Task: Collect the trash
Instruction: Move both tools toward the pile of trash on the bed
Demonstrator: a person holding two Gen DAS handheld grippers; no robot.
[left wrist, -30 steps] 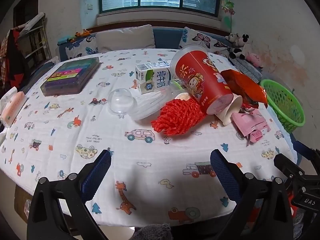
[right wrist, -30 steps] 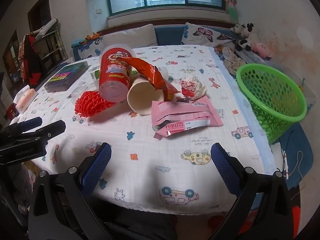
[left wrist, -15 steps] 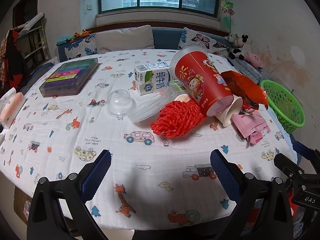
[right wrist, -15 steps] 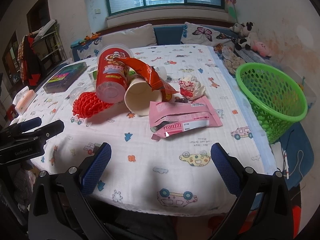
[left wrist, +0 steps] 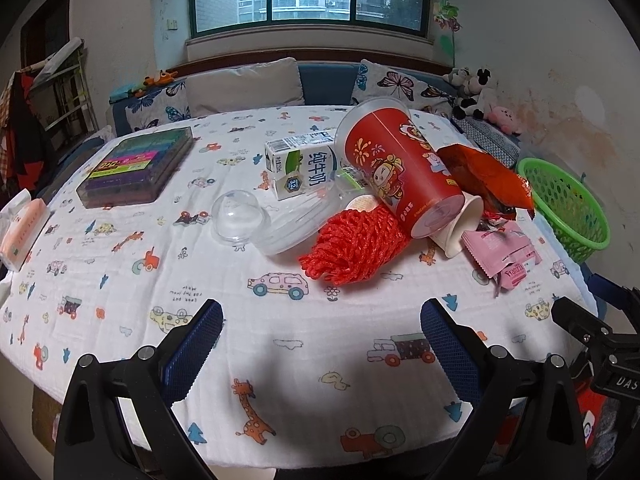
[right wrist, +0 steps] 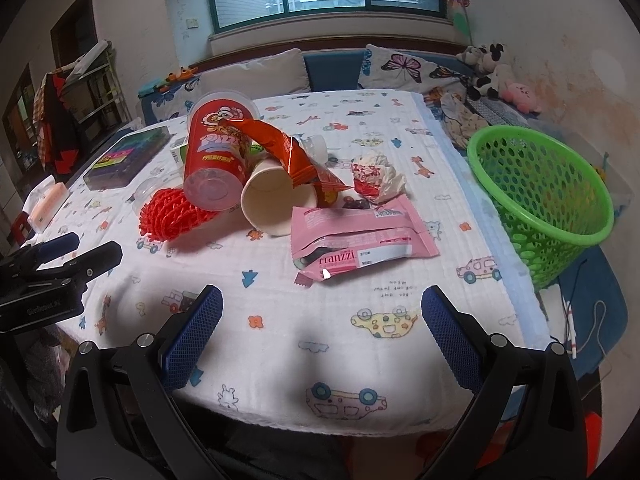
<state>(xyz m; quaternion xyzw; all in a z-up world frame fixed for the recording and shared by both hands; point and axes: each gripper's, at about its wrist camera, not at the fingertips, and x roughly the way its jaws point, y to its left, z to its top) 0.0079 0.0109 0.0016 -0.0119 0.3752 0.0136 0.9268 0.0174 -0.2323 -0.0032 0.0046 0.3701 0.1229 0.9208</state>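
Note:
A pile of trash lies on the table: a red tub (left wrist: 396,172) (right wrist: 218,160) tipped on a paper cup (right wrist: 276,200), a red mesh net (left wrist: 354,246) (right wrist: 170,214), a milk carton (left wrist: 302,168), a clear dome lid (left wrist: 238,216), an orange snack bag (right wrist: 292,152) (left wrist: 486,176), pink wrappers (right wrist: 356,236) (left wrist: 502,254) and a crumpled wrapper (right wrist: 376,178). A green basket (right wrist: 544,192) (left wrist: 568,204) stands off the table's right edge. My left gripper (left wrist: 322,354) and right gripper (right wrist: 322,338) are both open and empty, over the near table edge.
A dark box of coloured items (left wrist: 136,164) lies at the table's far left. A pink pack (left wrist: 22,232) sits at the left edge. A sofa with cushions (left wrist: 244,88) stands behind. The patterned tablecloth (left wrist: 120,280) covers the table.
Both grippers have drawn slightly closer over the table, so the trash pile looks a little nearer. Nothing on the table has moved. Both stay open.

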